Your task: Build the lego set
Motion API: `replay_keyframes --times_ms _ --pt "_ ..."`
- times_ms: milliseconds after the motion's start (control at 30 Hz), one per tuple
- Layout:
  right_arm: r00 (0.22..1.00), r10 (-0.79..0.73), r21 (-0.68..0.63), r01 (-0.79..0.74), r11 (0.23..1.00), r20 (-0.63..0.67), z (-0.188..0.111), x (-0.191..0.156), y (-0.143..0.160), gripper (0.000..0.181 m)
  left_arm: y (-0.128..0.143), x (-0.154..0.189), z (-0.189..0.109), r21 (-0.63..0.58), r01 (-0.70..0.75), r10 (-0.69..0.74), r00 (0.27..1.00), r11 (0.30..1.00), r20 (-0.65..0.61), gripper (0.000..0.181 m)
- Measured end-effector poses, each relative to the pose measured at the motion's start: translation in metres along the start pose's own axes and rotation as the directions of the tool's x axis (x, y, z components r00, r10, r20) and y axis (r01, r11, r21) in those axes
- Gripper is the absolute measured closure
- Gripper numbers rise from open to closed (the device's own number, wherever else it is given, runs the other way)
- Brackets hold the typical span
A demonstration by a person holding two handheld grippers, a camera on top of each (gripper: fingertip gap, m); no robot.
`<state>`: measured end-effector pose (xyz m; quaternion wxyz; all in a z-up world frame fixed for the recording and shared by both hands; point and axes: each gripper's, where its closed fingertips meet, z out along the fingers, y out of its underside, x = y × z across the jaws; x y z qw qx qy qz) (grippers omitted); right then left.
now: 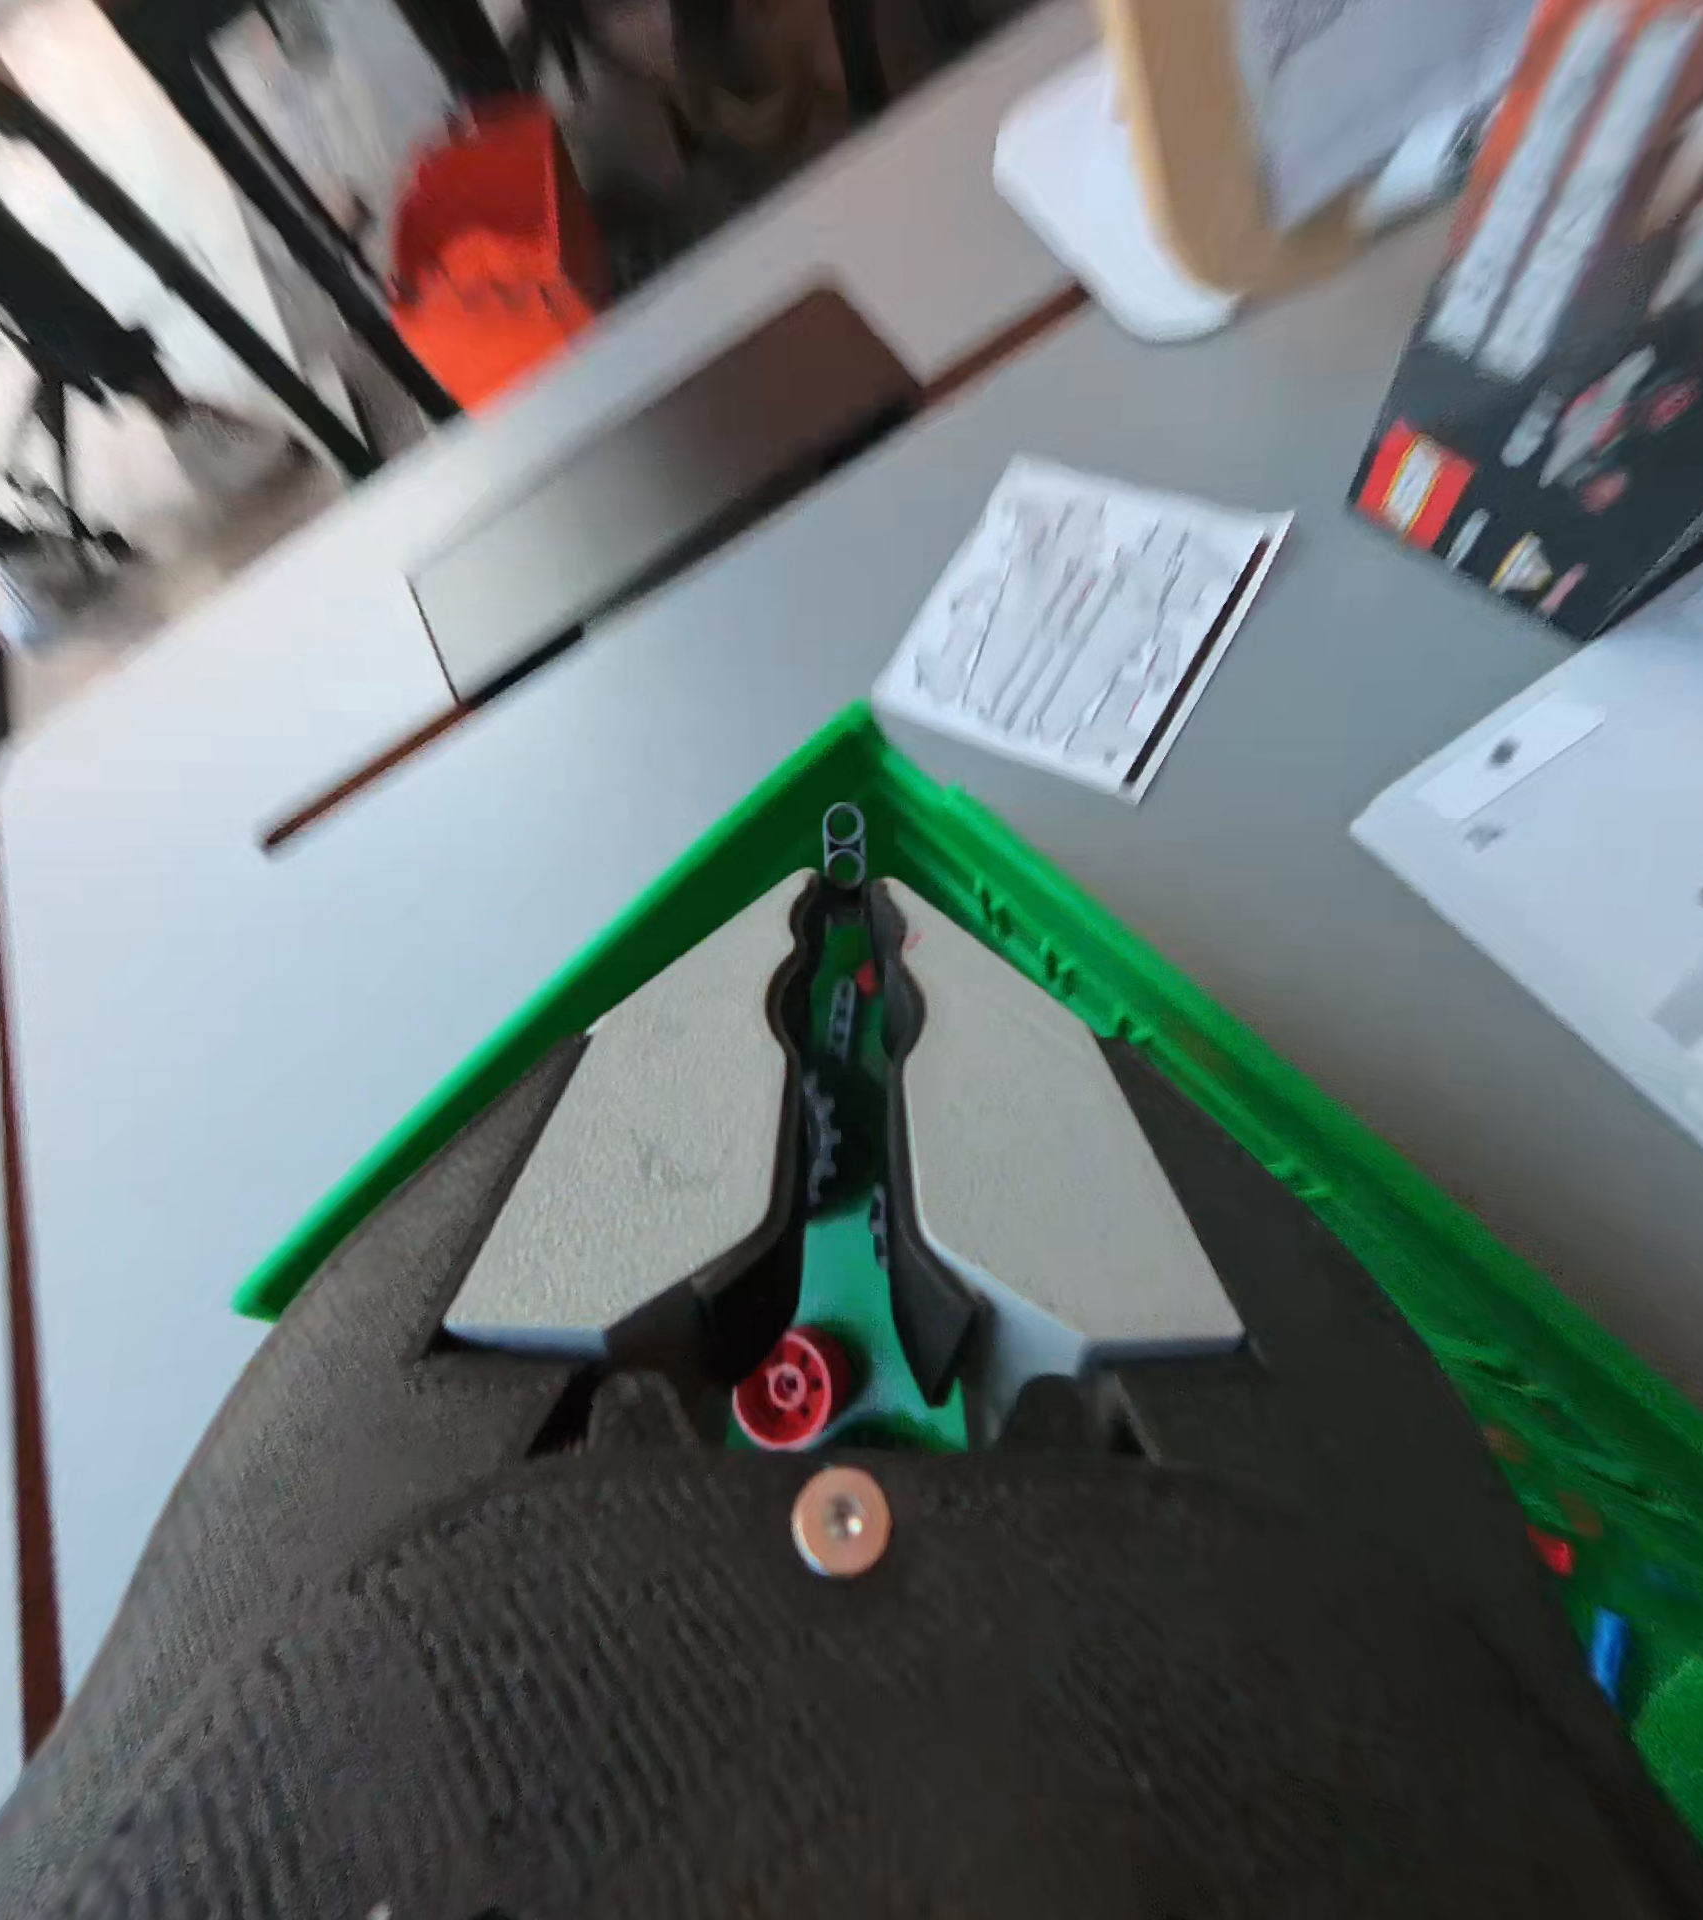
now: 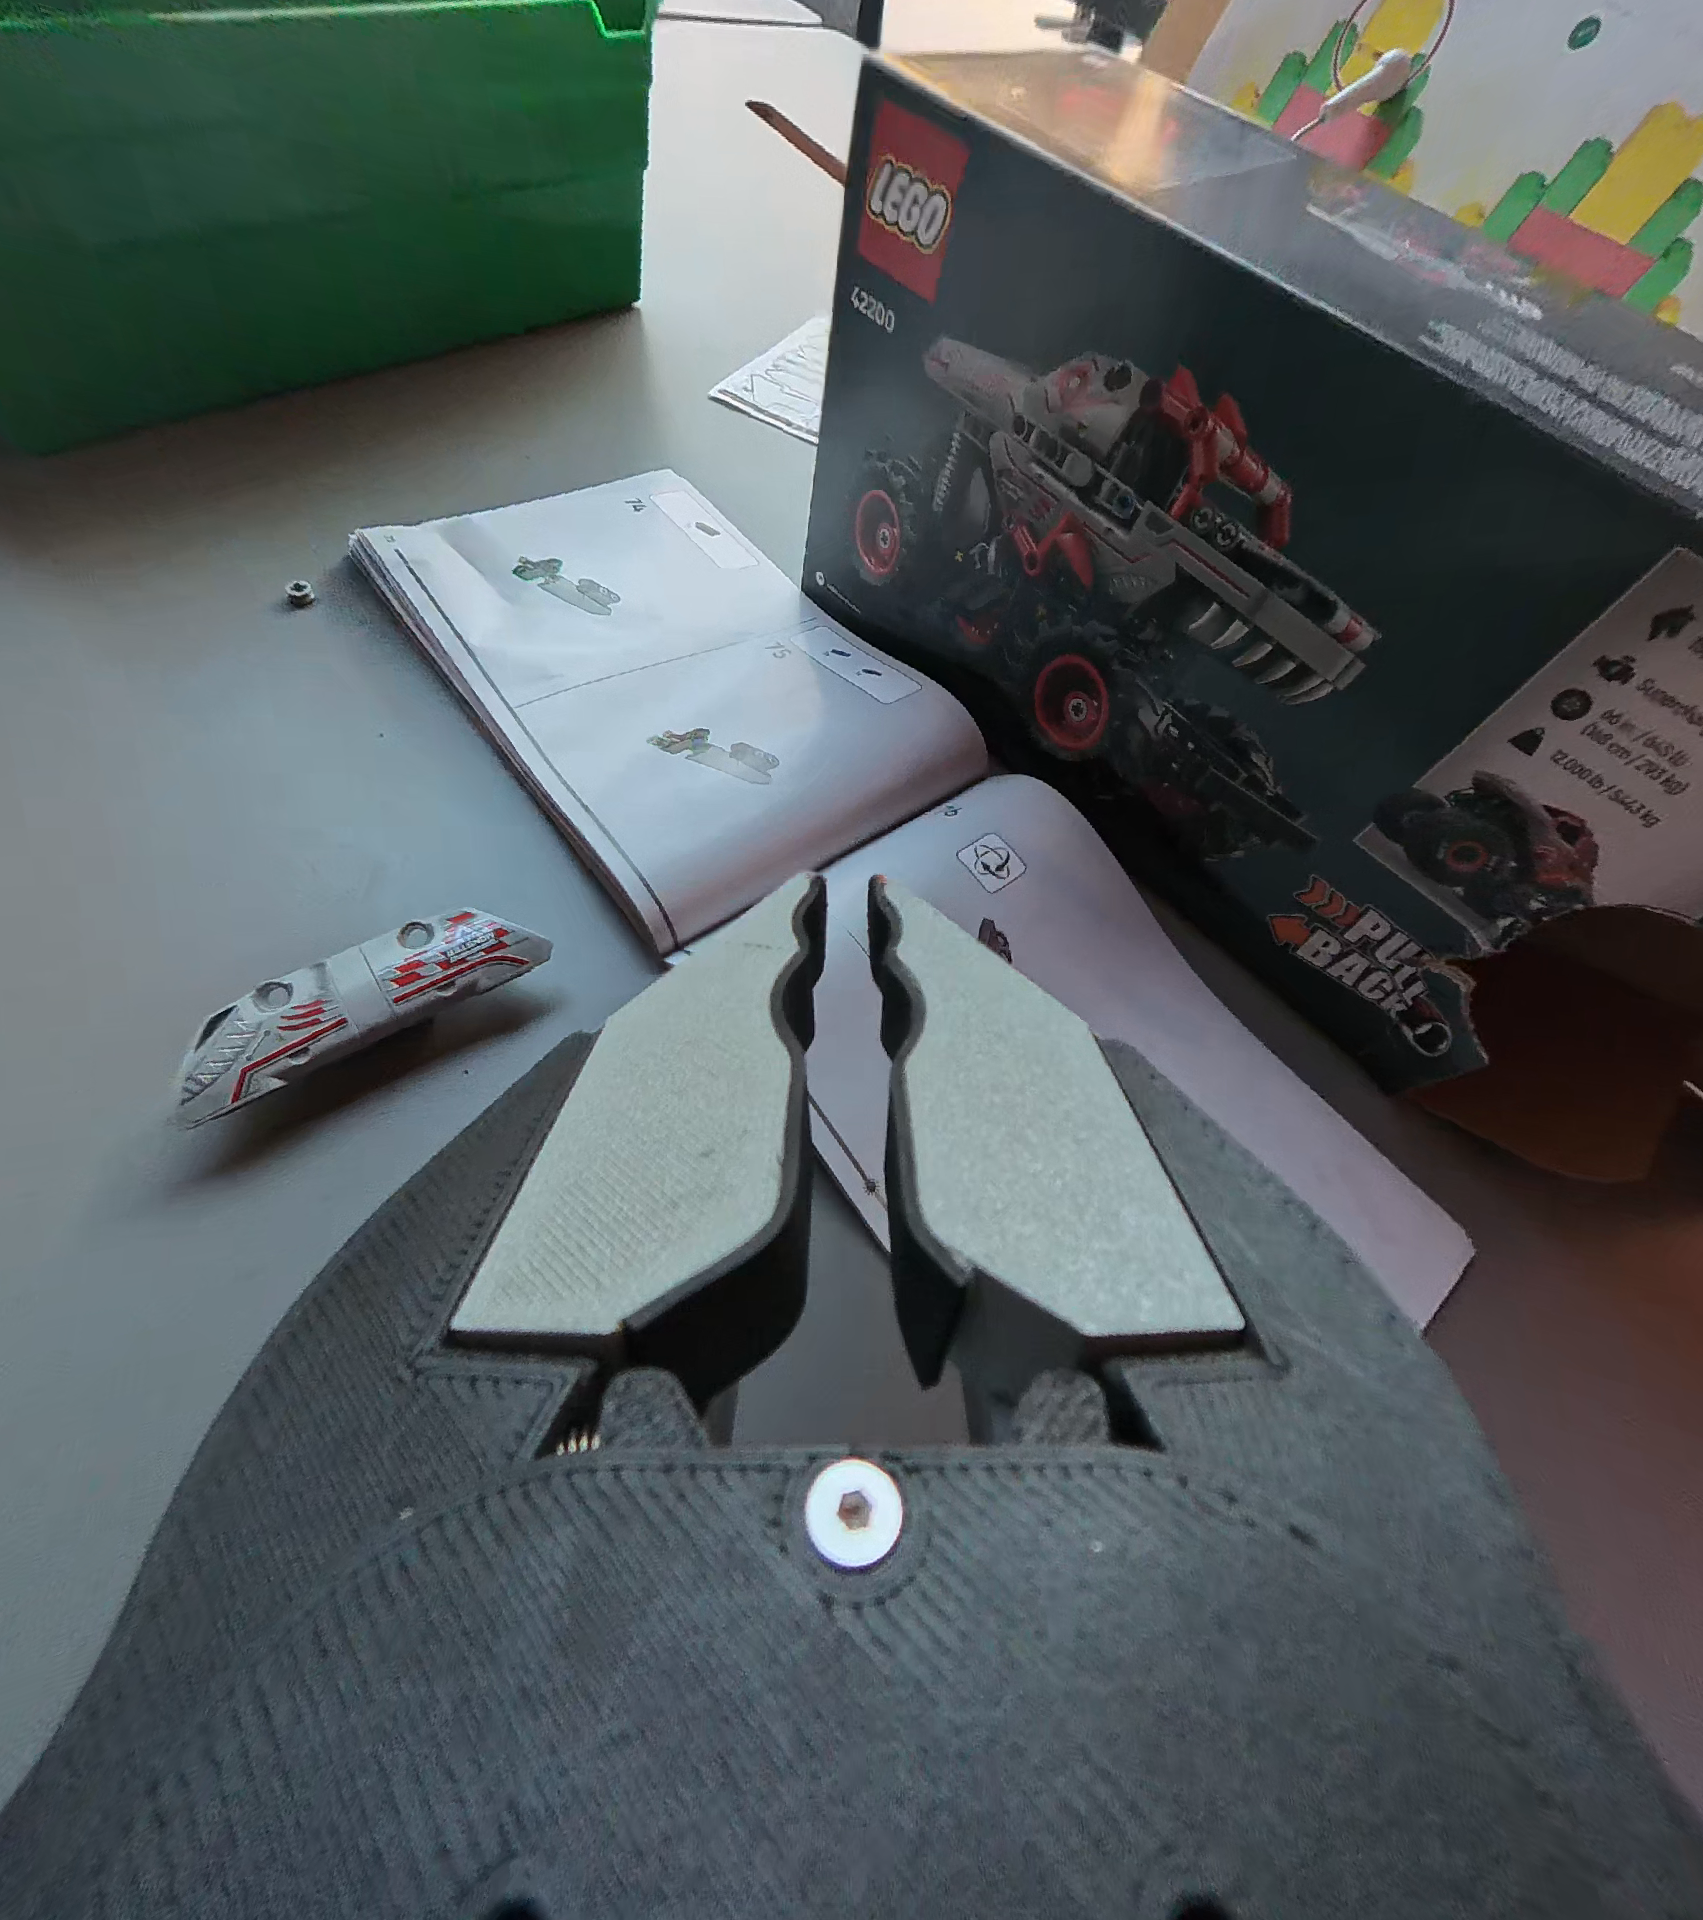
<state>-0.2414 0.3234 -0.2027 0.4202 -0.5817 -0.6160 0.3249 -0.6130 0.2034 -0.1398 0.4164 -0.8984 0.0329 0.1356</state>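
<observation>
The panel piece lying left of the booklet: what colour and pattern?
Light grey panel with red stripe decals and dark markings; right wrist view shows it best.

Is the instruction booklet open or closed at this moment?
Open. In the right wrist view the instruction booklet lies flat on the grey table, two printed pages spread either side of its fold.

Flat grey matte tabletop (image 2: 99,790), lit from one side, pale glare toward its left in the left wrist view. Thin brown seam line (image 1: 16,1143) crossing the surface. Beyond the far edge: blurred black chair or table legs (image 1: 234,260) and a blurred orange-red rounded object (image 1: 488,270).
</observation>
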Motion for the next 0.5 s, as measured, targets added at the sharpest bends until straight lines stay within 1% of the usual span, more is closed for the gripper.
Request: replay_keyframes --times_ms 33,100,133,167,200,267,300,367,433,467,500 --pt "1.0 -0.008 0.008 0.008 1.0 -0.002 -0.002 -0.001 -0.003 0.177 -0.021 0.007 -0.02 0.11 -0.042 0.041 0.999 0.993 0.017 0.176" --pt "1.0 -0.025 0.027 0.025 0.999 -0.006 -0.006 -0.003 -0.008 0.176 -0.058 0.043 -0.061 0.314 -0.13 0.141 0.99 0.94 -0.011 0.176" --pt "1.0 -0.031 0.034 0.031 0.999 -0.003 -0.007 -0.004 -0.01 0.175 -0.069 0.067 -0.077 0.372 -0.164 0.189 0.981 0.914 -0.032 0.176" --pt "0.999 -0.036 0.041 0.036 0.999 0.003 -0.009 -0.006 -0.012 0.175 -0.073 0.093 -0.088 0.39 -0.199 0.242 0.968 0.899 -0.065 0.176" --pt "0.999 -0.041 0.046 0.041 0.998 0.007 -0.01 -0.007 -0.014 0.175 -0.071 0.122 -0.095 0.382 -0.241 0.305 0.945 0.892 -0.115 0.176" --pt "0.999 -0.053 0.054 0.053 0.997 -0.007 -0.015 -0.004 -0.016 0.175 -0.06 0.188 -0.104 0.364 -0.34 0.436 0.872 0.867 -0.224 0.176" --pt "0.998 -0.06 0.057 0.061 0.997 -0.022 -0.018 -0.001 -0.017 0.175 -0.052 0.227 -0.108 0.391 -0.39 0.514 0.807 0.834 -0.29 0.176" --pt "0.996 -0.076 0.065 0.08 0.995 -0.055 -0.024 0.004 -0.02 0.175 -0.029 0.309 -0.109 0.457 -0.472 0.65 0.641 0.754 -0.409 0.176" --pt "0.993 -0.089 0.075 0.094 0.993 -0.077 -0.029 0.007 -0.023 0.175 -0.003 0.362 -0.085 0.436 -0.57 0.717 0.554 0.697 -0.423 0.176" --pt "0.993 -0.089 0.083 0.096 0.992 -0.08 -0.031 0.007 -0.025 0.175 0.008 0.382 -0.072 0.431 -0.6 0.738 0.52 0.674 -0.43 0.176" --pt "0.993 -0.089 0.09 0.096 0.991 -0.08 -0.032 0.007 -0.026 0.175 0.016 0.398 -0.061 0.427 -0.608 0.741 0.497 0.669 -0.452 0.176"
